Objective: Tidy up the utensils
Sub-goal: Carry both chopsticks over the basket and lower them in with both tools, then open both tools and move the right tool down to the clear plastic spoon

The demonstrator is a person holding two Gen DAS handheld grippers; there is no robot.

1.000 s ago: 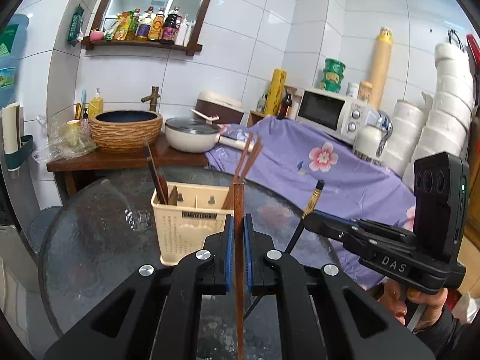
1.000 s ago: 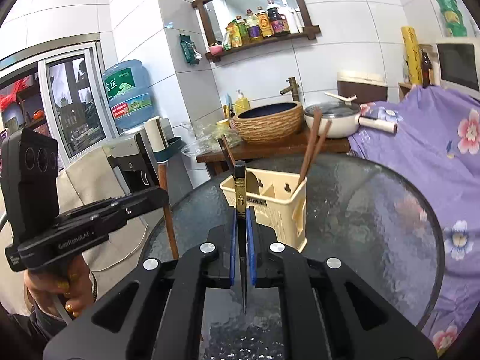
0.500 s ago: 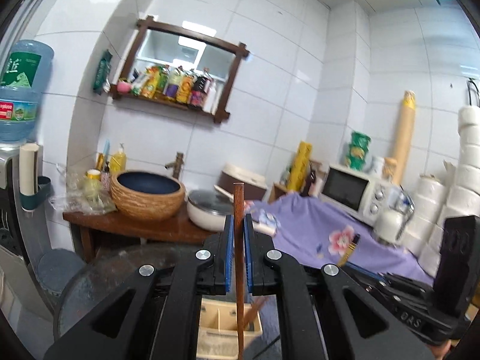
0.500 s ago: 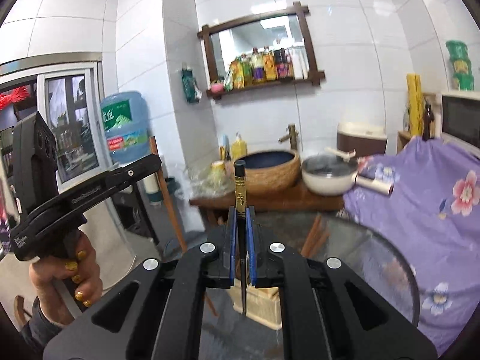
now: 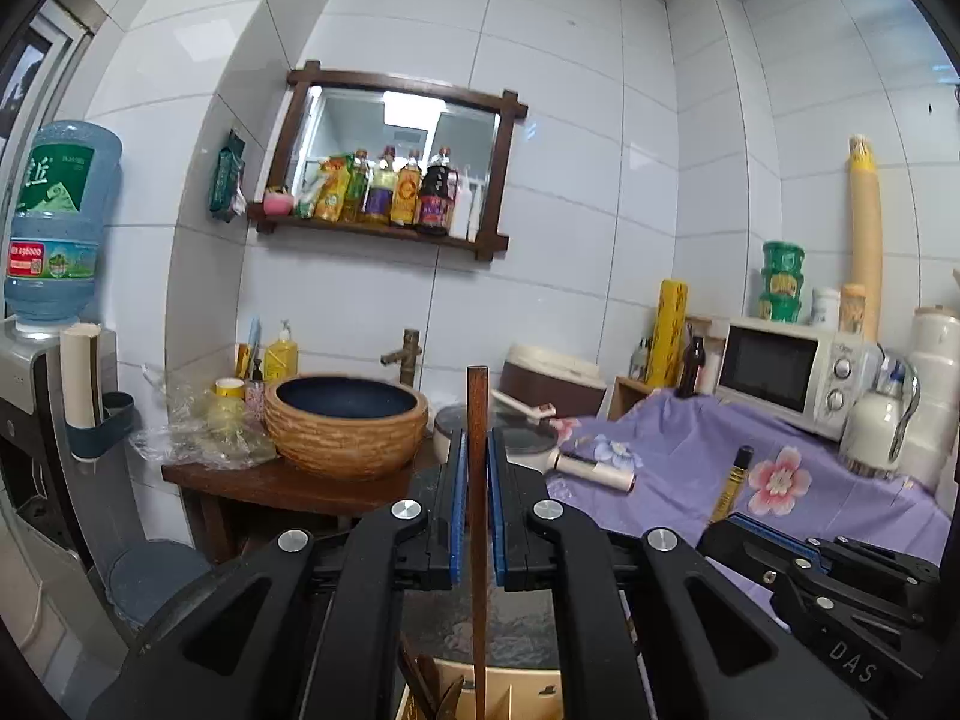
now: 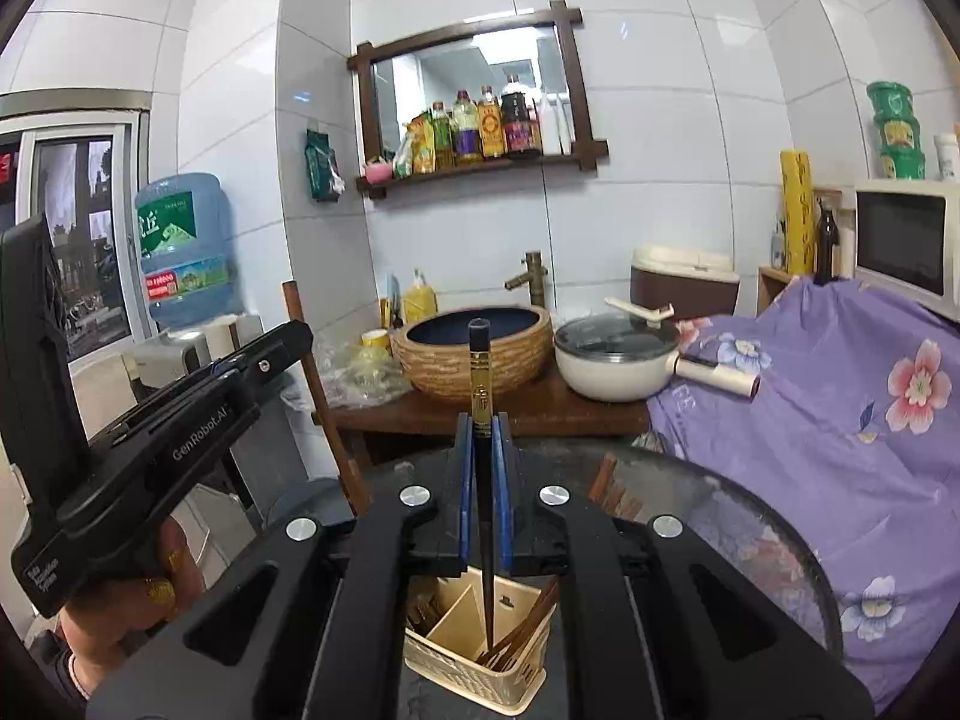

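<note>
My left gripper (image 5: 477,450) is shut on a brown wooden chopstick (image 5: 477,540) held upright, its lower tip over the cream utensil caddy (image 5: 528,690) just below. My right gripper (image 6: 483,438) is shut on a black chopstick with a gold band (image 6: 482,432), also upright, its tip hanging over a compartment of the caddy (image 6: 480,654). Brown chopsticks (image 6: 516,636) stand in the caddy's right compartment, and more lean in its left one. The left gripper also shows at the left of the right wrist view (image 6: 264,354), and the right gripper at the lower right of the left wrist view (image 5: 750,525).
The caddy stands on a round glass table (image 6: 750,528). Behind are a wooden bench with a woven basin (image 6: 480,354) and a white pan (image 6: 618,360), a purple flowered cloth (image 6: 840,396), a microwave (image 5: 786,372) and a water dispenser (image 5: 54,276).
Both grippers have risen and come in over the caddy, chopsticks still clamped. The caddy has dropped from mid-frame to the bottom edge of both views.
</note>
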